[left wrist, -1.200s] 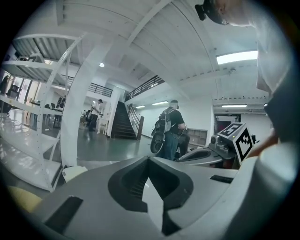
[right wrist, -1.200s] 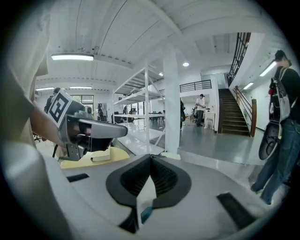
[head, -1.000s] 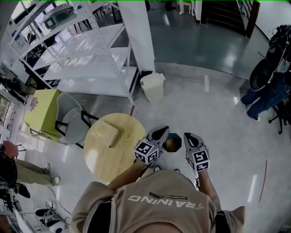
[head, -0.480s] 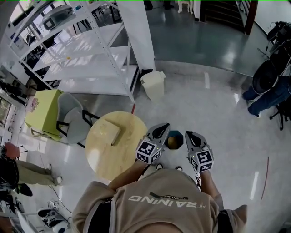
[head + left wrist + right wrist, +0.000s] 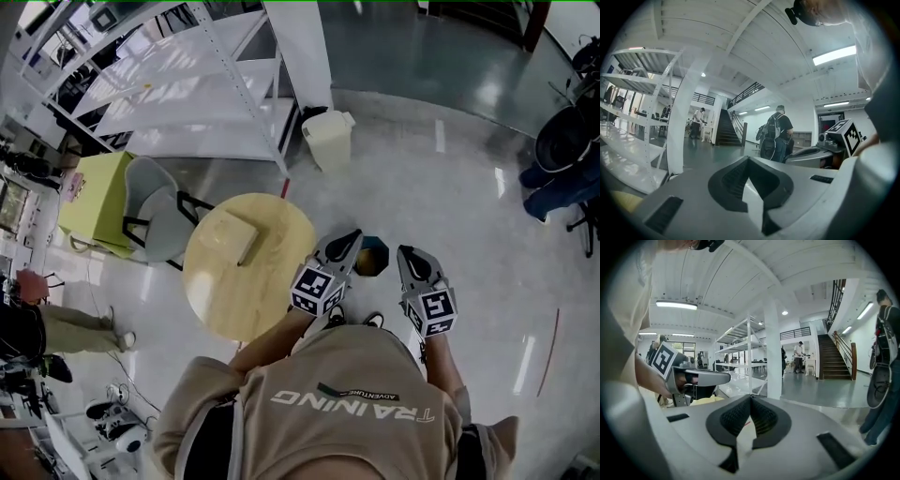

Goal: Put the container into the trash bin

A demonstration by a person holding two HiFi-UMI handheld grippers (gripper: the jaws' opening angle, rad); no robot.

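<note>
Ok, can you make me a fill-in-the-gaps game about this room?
1. The beige container lies on a round table whose colour is ____.
2. The cream trash bin stands not on the table but on the ____.
3. The left gripper and the right gripper hold nothing, and both have their jaws ____.
Missing words: yellow; floor; shut.
</note>
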